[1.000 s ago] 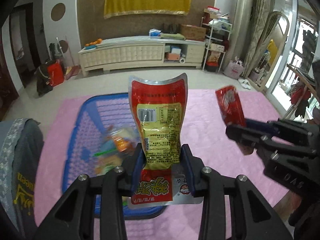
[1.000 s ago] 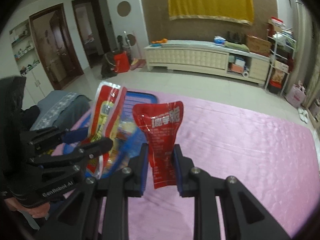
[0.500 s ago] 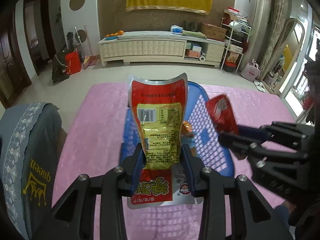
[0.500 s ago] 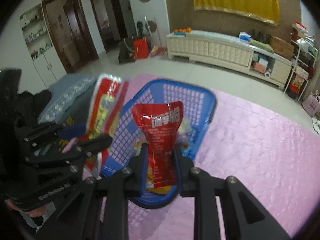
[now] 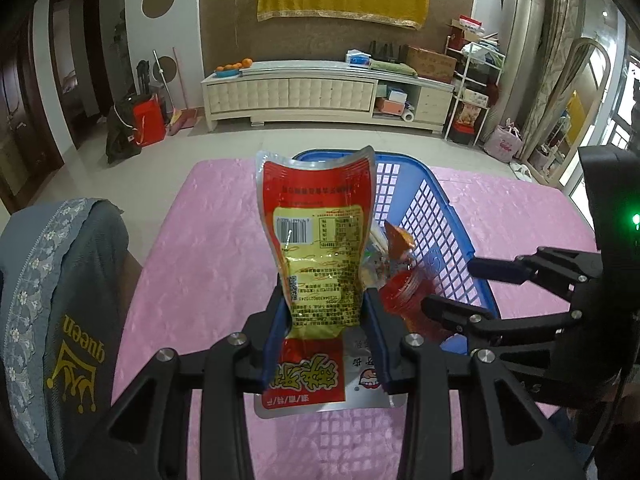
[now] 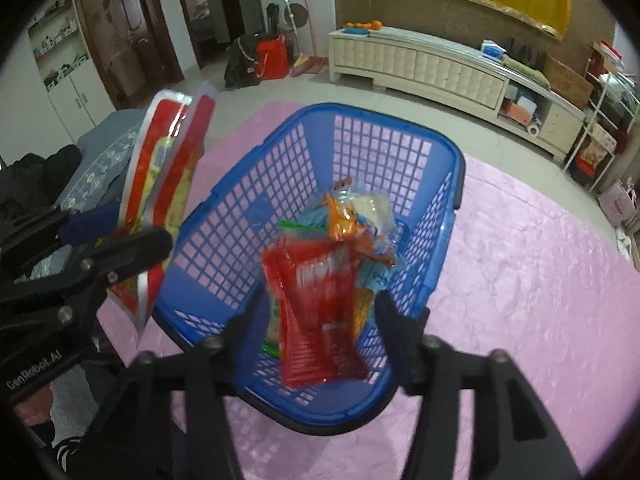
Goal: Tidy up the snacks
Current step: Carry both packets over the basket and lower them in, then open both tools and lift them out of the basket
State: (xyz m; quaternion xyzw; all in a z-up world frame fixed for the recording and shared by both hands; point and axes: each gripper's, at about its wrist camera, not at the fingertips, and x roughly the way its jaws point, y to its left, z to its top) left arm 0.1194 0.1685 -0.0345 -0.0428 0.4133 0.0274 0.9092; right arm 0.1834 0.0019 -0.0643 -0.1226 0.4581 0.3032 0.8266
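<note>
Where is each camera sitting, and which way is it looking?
Left wrist: rides the left gripper, looking forward and down over the pink table; its jaws are shut on a red-and-yellow packet, and the right gripper shows at right.
Right wrist: rides the right gripper, looking down into the blue basket; its jaws have just opened, and a blurred red packet sits between them; the left gripper shows at left.
Shared: basket, both packets, the table, the cabinet.
</note>
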